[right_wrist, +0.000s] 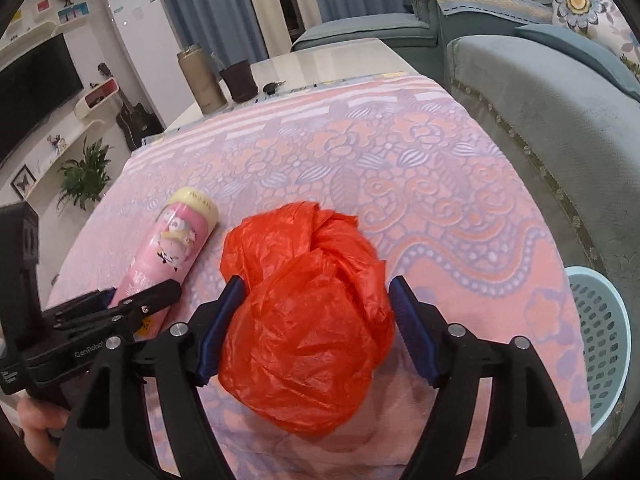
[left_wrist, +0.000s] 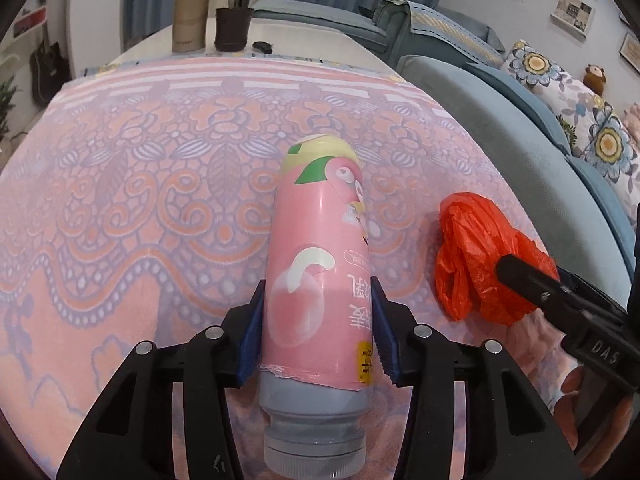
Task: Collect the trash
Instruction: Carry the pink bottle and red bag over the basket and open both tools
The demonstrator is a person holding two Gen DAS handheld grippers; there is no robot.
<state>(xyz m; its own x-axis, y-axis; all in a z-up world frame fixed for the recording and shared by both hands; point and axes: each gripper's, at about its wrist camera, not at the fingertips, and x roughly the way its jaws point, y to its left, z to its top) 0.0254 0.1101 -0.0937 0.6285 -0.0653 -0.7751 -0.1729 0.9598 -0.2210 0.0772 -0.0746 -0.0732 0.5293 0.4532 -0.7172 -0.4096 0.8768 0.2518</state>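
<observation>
A pink plastic bottle with a cartoon label lies on the pink patterned cloth, its neck toward the camera. My left gripper has its blue pads against both sides of the bottle and is shut on it. The bottle also shows in the right wrist view. A crumpled red plastic bag lies on the cloth to the right of the bottle. My right gripper straddles the bag with its pads at the bag's sides and a small gap on the right. The bag also shows in the left wrist view.
A light blue mesh basket stands on the floor at the table's right edge, beside a grey-blue sofa. A tan flask, a dark cup and a small black item stand at the far end.
</observation>
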